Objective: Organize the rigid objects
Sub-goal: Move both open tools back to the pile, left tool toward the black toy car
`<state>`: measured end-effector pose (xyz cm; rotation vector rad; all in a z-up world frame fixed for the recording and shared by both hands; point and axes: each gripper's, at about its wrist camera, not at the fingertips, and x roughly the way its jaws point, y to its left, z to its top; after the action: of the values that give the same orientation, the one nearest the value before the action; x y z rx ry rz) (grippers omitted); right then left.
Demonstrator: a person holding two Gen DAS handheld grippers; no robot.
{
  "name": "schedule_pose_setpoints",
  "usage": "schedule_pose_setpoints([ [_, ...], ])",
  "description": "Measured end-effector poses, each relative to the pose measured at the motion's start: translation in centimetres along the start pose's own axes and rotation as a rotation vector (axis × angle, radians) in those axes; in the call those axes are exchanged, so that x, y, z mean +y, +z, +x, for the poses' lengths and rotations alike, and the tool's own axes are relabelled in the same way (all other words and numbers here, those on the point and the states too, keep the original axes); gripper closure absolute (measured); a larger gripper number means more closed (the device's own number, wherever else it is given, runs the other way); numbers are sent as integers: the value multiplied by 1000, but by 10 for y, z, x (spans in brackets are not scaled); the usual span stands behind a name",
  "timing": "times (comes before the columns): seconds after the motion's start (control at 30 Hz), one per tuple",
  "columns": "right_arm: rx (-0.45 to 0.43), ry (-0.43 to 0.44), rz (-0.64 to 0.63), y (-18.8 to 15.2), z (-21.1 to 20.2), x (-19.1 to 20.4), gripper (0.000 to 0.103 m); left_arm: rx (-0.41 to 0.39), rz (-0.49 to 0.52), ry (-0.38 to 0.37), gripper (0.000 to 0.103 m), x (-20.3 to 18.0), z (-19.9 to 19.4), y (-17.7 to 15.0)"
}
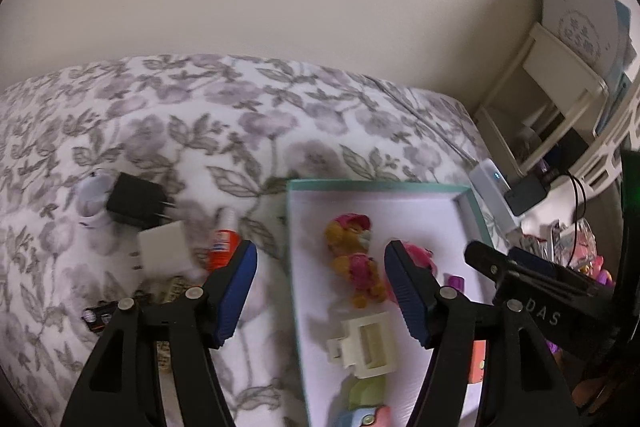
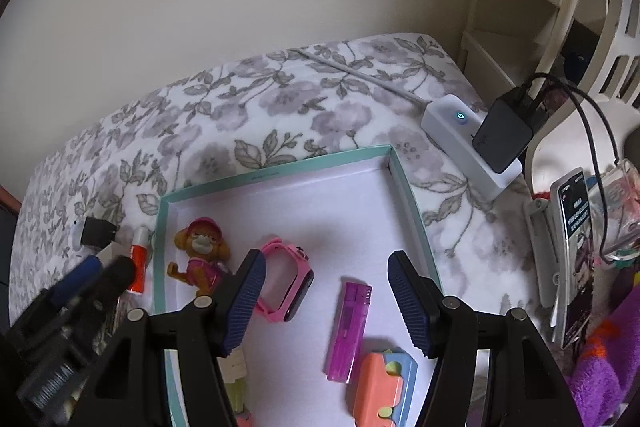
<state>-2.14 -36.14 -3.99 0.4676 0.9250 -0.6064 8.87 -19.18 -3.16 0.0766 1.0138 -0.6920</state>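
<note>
A shallow white box with a teal rim (image 1: 380, 185) (image 2: 280, 169) lies on the flowered bedspread. In it are a toy dog figure (image 1: 352, 259) (image 2: 202, 259), a pink watch (image 2: 288, 283), a purple lighter-like stick (image 2: 350, 331), a white claw clip (image 1: 364, 343) and an orange-and-blue piece (image 2: 384, 383). My left gripper (image 1: 320, 255) hangs open above the box's left rim, holding nothing. My right gripper (image 2: 326, 261) is open over the box floor, also holding nothing. Left of the box lie a black charger (image 1: 136, 201), a white charger (image 1: 164, 251) and a red-and-white tube (image 1: 222, 243) (image 2: 138, 263).
A white power strip (image 2: 460, 135) with a black adapter (image 2: 504, 135) and cables lies right of the box. A phone (image 2: 572, 255) and purple plush (image 2: 608, 367) crowd the right edge. A cream shelf (image 1: 560, 99) stands by the wall. The bedspread behind the box is bare.
</note>
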Motion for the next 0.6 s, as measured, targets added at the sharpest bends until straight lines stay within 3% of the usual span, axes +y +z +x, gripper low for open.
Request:
schedule_pose_setpoints([
  [0.1,-11,-13,-24,-3,-4,5,28,-13,-29,25,30,12,-8,1],
  [0.13,-17,-16,-30,-3,-6,7,25,-17,-39,33,24,16,-10,1],
  [0.2,-23,-20,-40,-5,-9,9,25,-22,-61,49,20,26,-15,1],
  [0.4,-28,-15,-48,-11,-14,15,23,-36,-90,132,20,45,-26,1],
  [0.5,-33,-6,-48,-14,-17,17,12,-39,-93,164,19,50,-31,0],
  [0.6,-41,3,-55,-17,-20,21,11,-42,-97,181,17,54,-35,-1],
])
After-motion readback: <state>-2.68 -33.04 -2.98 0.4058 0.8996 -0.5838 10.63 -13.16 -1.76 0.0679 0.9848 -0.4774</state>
